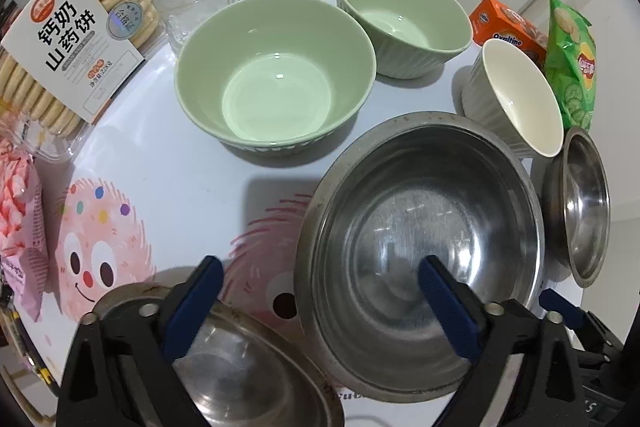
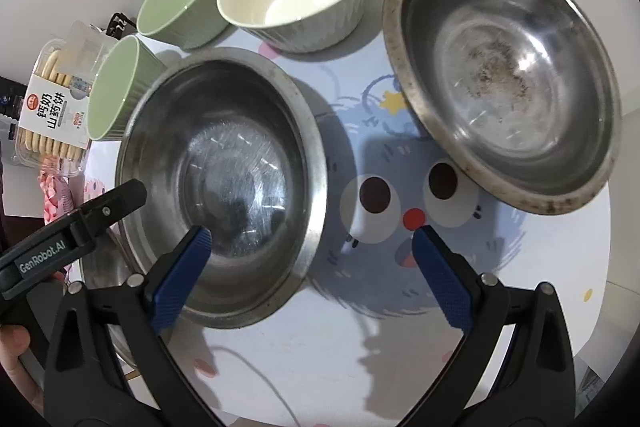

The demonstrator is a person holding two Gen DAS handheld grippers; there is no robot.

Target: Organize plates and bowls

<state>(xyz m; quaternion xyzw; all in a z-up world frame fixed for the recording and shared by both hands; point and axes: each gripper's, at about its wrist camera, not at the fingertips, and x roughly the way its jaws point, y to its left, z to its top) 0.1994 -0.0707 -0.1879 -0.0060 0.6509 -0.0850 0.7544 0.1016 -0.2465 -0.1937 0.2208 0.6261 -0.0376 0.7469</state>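
The left gripper (image 1: 318,277) was held with its fingers wide apart astride the near left rim of the large steel bowl (image 1: 420,247), one finger inside it and the other over a steel plate (image 1: 224,355) at the near left, nothing being gripped. The right gripper (image 2: 312,241) was likewise spread, astride the same bowl's right rim. Two green bowls (image 1: 276,83) (image 1: 404,19) and a cream bowl (image 1: 516,95) stood farther back, and a shallow steel dish (image 2: 504,79) lay at the right.
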